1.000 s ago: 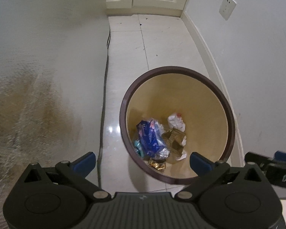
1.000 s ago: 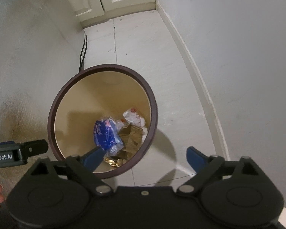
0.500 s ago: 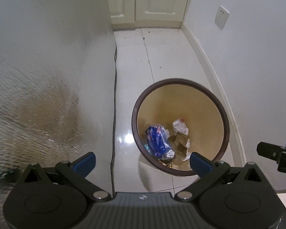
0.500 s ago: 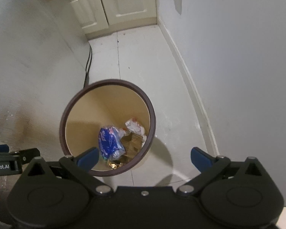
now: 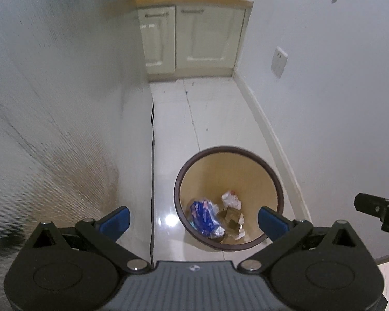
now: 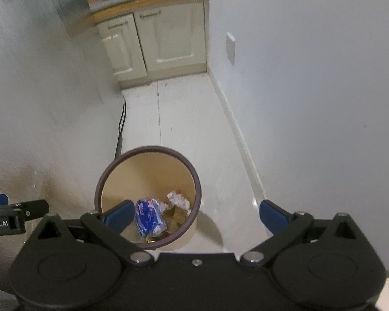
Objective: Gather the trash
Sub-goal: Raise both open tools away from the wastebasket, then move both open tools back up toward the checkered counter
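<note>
A round bin with a dark brown rim (image 5: 228,149) and tan inside stands on the white floor; it also shows in the right wrist view (image 6: 147,150). Inside lie a blue wrapper (image 5: 203,216) (image 6: 147,216), a white crumpled wrapper (image 5: 230,199) (image 6: 178,199) and brown cardboard scraps (image 5: 230,216). My left gripper (image 5: 193,219) is open and empty, high above the bin. My right gripper (image 6: 194,215) is open and empty, also above the bin. The right gripper's finger shows at the left view's right edge (image 5: 376,208).
A grey textured wall (image 5: 51,129) rises on the left with a black cable (image 5: 152,181) along its foot. A white wall with a socket (image 5: 279,61) is on the right. Cream cabinets (image 5: 192,39) close the far end of the narrow floor.
Both grippers have risen and pulled back from the bin, which now looks smaller and lower in both views. The cabinets and counter have come into view. Both stay open and empty.
</note>
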`<act>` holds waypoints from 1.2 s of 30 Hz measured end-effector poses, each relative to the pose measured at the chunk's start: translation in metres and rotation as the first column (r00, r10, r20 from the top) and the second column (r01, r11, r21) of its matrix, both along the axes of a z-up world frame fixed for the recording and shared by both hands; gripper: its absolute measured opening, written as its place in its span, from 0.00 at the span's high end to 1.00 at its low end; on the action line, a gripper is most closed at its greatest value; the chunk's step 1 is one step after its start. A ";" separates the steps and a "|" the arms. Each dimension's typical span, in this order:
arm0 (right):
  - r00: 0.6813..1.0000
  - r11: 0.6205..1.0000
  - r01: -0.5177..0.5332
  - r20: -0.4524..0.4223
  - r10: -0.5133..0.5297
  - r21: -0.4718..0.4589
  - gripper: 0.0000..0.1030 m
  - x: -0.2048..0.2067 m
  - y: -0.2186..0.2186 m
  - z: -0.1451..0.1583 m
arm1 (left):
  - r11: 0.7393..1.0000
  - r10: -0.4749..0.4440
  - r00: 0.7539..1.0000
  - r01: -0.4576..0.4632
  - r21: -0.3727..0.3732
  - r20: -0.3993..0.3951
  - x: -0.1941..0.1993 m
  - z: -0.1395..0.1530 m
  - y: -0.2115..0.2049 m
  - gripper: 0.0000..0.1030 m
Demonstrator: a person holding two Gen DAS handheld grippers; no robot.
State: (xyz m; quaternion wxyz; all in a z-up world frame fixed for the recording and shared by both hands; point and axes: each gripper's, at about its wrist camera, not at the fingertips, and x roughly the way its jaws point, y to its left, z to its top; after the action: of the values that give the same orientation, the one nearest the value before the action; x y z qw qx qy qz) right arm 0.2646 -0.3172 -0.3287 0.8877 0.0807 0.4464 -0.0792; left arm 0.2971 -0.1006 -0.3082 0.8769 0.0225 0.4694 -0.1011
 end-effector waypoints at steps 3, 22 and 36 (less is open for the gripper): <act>0.999 1.000 0.010 0.037 -0.010 -0.007 0.00 -0.013 0.000 0.015 | 1.000 -0.008 0.999 0.009 -0.011 0.037 -0.009 0.015 -0.001 0.00; 0.949 0.997 0.073 0.308 -0.068 -0.006 0.00 -0.081 -0.015 0.129 | 0.990 -0.051 0.947 0.091 -0.111 0.317 -0.071 0.142 -0.017 0.00; 0.865 0.997 0.061 0.500 -0.034 -0.038 0.00 -0.117 -0.008 0.218 | 0.984 -0.040 0.856 0.123 -0.128 0.515 -0.130 0.236 -0.010 0.00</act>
State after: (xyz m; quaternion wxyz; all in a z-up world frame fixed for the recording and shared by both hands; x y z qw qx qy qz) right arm 0.1481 -0.3252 -0.1107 0.9724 0.0858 0.1976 -0.0892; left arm 0.1672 -0.1104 -0.0725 0.9637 -0.0004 0.2098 -0.1651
